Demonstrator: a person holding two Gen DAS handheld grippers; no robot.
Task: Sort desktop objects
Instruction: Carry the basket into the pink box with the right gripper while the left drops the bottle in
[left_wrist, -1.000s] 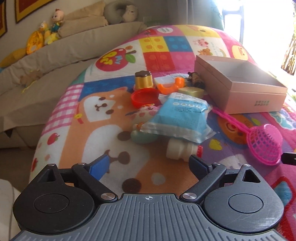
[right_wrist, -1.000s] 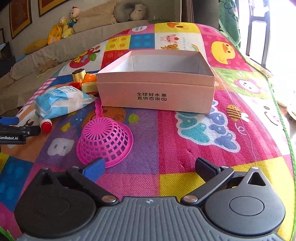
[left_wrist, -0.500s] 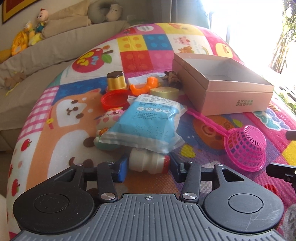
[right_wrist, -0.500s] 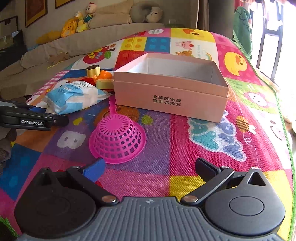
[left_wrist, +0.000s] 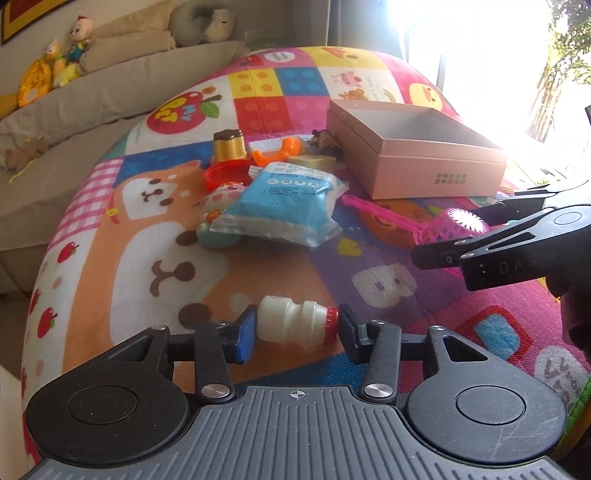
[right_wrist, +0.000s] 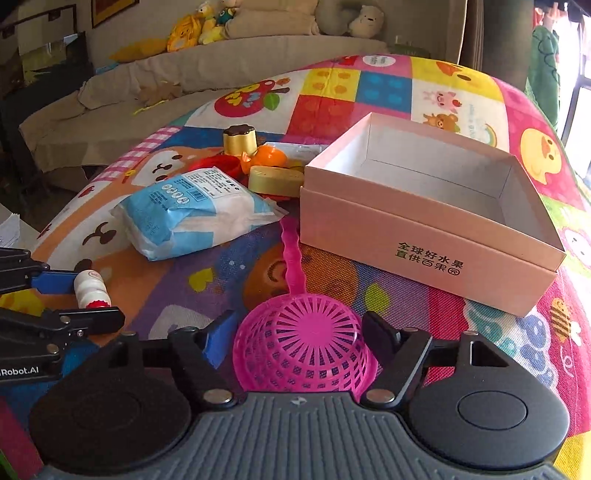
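White plastic, ribbed and red-capped, the small drink bottle is now lying sideways, clenched end to end between the fingers of the left gripper, which a second ago were spread wide in front of it; it has come out from under the blue-and-white pouch toward the camera. The right gripper is sitting much closer to the pink mesh strainer than before: the overturned basket is now lying between its fingers, and the jaws are closing on it, though whether the pads are pressing yet is unclear. The pink cardboard box, lid nested beneath it, is standing open on the patchwork mat with nothing visible inside. Beside it are clustering a gold cup, an orange plastic piece and a red lid.
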